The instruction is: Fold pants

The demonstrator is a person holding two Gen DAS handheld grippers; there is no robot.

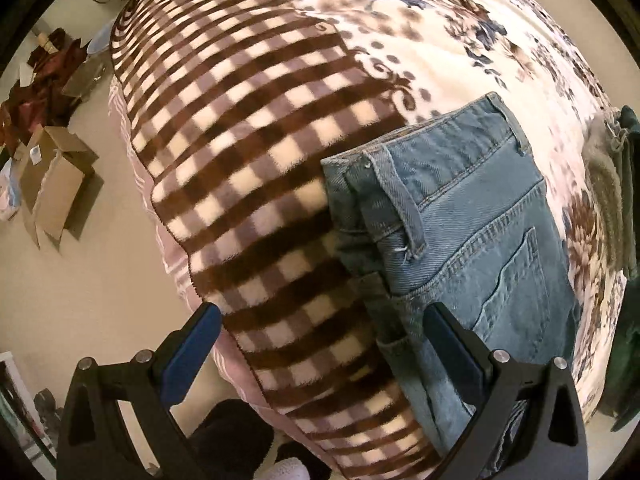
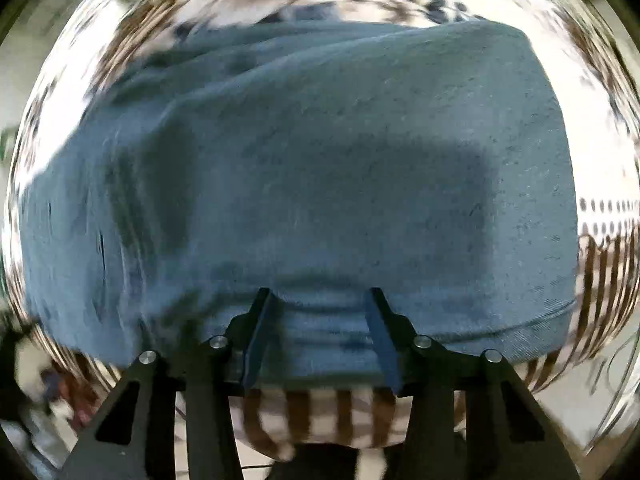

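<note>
Blue denim pants (image 1: 460, 216) lie folded on a bed, waistband and back pocket showing in the left wrist view. My left gripper (image 1: 320, 320) is open and empty, hovering above the bed's near edge, its right finger (image 1: 452, 344) over the pants' near edge. In the blurred right wrist view the pants (image 2: 320, 160) fill most of the frame. My right gripper (image 2: 318, 308) has its jaws partly open around a bunched fold of denim at the near hem; the cloth sits between the fingers.
The bed carries a brown checked and floral blanket (image 1: 260, 140). Other clothes (image 1: 612, 184) lie at the bed's right edge. Cardboard boxes (image 1: 56, 184) and red cloth (image 1: 36, 80) sit on the floor at left.
</note>
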